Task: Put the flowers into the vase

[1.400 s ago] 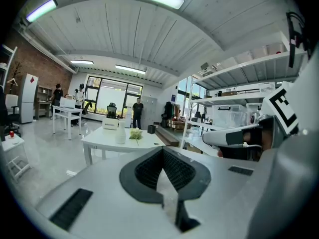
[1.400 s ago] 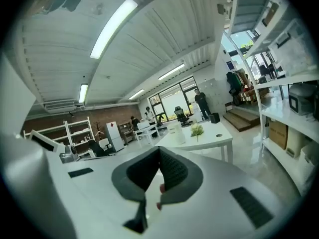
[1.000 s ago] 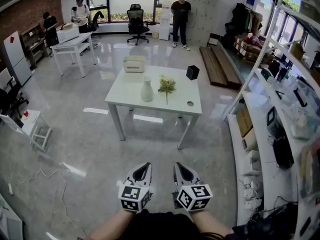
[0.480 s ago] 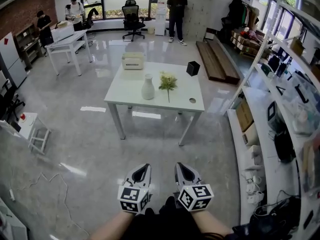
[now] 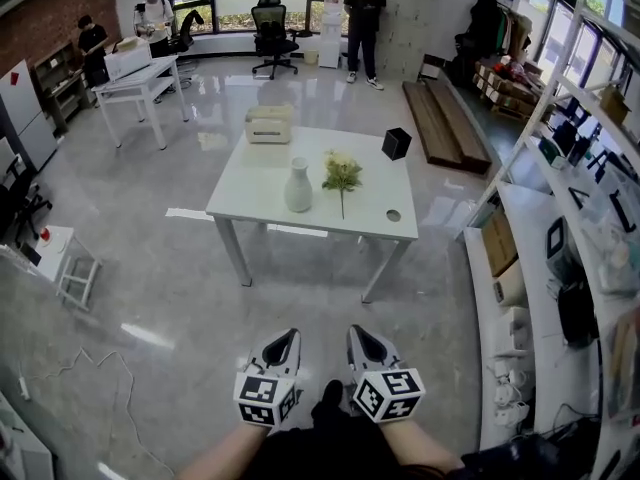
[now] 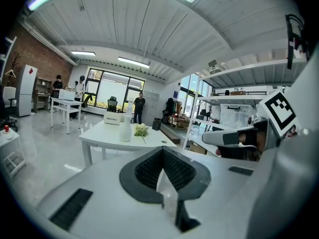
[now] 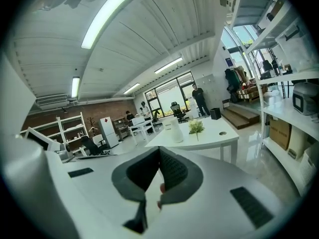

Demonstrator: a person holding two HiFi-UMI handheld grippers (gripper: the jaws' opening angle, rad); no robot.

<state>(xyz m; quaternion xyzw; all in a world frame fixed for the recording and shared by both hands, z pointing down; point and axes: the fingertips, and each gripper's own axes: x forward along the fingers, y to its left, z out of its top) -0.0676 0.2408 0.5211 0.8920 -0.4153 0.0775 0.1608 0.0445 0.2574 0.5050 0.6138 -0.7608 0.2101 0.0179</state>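
A white vase [image 5: 298,187] stands upright on a white table [image 5: 260,188] some way ahead of me. A bunch of pale yellow flowers [image 5: 342,173] with a green stem lies on the tabletop just right of the vase. The same vase [image 6: 125,129] and flowers [image 6: 141,130] show small and distant in the left gripper view, and as vase [image 7: 175,132] and flowers [image 7: 196,127] in the right gripper view. My left gripper [image 5: 280,344] and right gripper [image 5: 364,342] hang side by side near my body, far short of the table. Both are shut with nothing between their jaws.
On the table also sit a cream box [image 5: 270,124] at the far edge, a black cube [image 5: 397,144] at the far right and a small round disc [image 5: 393,215]. Shelving [image 5: 560,258] runs along the right. Several people and another table [image 5: 140,83] stand at the far end.
The table with vase and flowers has drawn a little closer and shifted slightly right in the head view. Both grippers stay shut and side by side.
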